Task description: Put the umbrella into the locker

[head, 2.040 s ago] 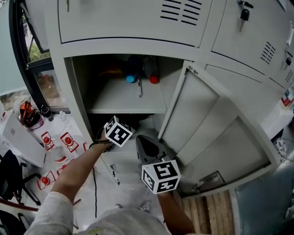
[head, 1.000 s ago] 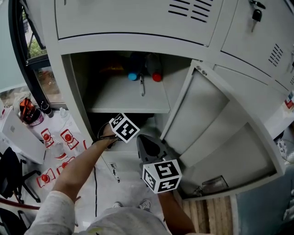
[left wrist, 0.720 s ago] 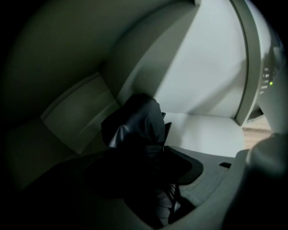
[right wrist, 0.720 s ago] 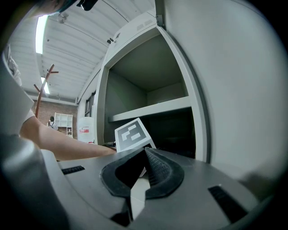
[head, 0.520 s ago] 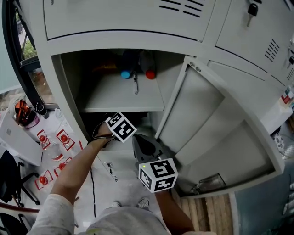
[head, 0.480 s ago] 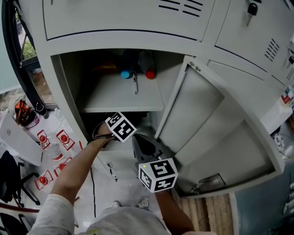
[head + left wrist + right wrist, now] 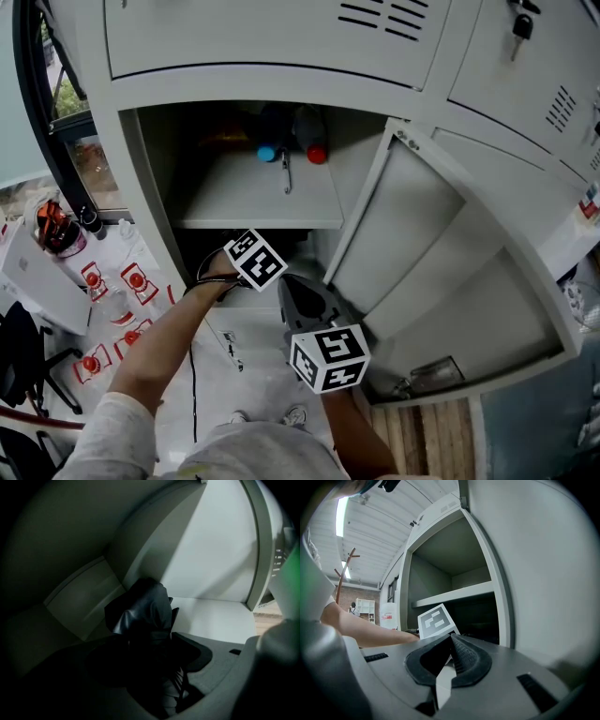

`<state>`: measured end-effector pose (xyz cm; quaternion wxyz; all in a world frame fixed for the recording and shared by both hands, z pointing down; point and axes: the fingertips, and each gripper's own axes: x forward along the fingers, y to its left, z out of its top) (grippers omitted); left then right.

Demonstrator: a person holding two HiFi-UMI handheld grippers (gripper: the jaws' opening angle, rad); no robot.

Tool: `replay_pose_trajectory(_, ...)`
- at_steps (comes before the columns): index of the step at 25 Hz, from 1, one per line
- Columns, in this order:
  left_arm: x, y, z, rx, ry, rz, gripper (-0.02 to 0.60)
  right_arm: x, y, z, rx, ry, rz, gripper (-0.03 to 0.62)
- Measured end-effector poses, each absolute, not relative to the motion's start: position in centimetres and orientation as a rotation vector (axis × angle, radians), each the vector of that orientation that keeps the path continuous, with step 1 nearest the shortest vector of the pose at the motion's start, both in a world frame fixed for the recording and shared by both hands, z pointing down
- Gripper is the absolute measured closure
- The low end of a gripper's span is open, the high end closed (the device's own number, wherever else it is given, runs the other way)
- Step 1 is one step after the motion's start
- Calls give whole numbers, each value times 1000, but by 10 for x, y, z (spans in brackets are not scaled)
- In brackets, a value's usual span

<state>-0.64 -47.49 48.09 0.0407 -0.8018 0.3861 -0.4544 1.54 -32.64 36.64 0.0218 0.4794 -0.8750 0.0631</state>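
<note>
A folded black umbrella (image 7: 140,611) is clamped between the jaws of my left gripper (image 7: 147,648), inside the dark lower compartment of the grey locker (image 7: 141,178). Its tip points toward the compartment's back corner, above the pale floor (image 7: 211,616). In the head view only the left gripper's marker cube (image 7: 255,260) shows at the compartment's mouth; the jaws and umbrella are hidden. My right gripper (image 7: 292,284) hangs shut and empty just outside the opening, beside the open door (image 7: 441,272). In the right gripper view its pads (image 7: 461,656) meet and the left cube (image 7: 436,619) lies ahead.
Above the lower compartment, a shelf (image 7: 253,197) holds a blue-capped bottle (image 7: 267,153) and a red-capped bottle (image 7: 317,155), with a small metal piece (image 7: 286,173) hanging between them. Red-and-white items (image 7: 131,281) and a white box (image 7: 42,277) lie at lower left.
The left gripper's cube has shifted slightly up and right toward the lower compartment. The right gripper has hardly moved and stays shut.
</note>
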Motion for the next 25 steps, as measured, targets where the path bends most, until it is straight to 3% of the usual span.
replay_pose_trajectory(6, -6, -472, 478, -2457, 1181, -1364, 284, 16, -324, 361, 1487, -2725, 183, 591)
replay_pose_trajectory(25, -4, -452, 445, -2560, 1269, -1133, 285, 17, -322, 355, 1504, -2737, 189, 591)
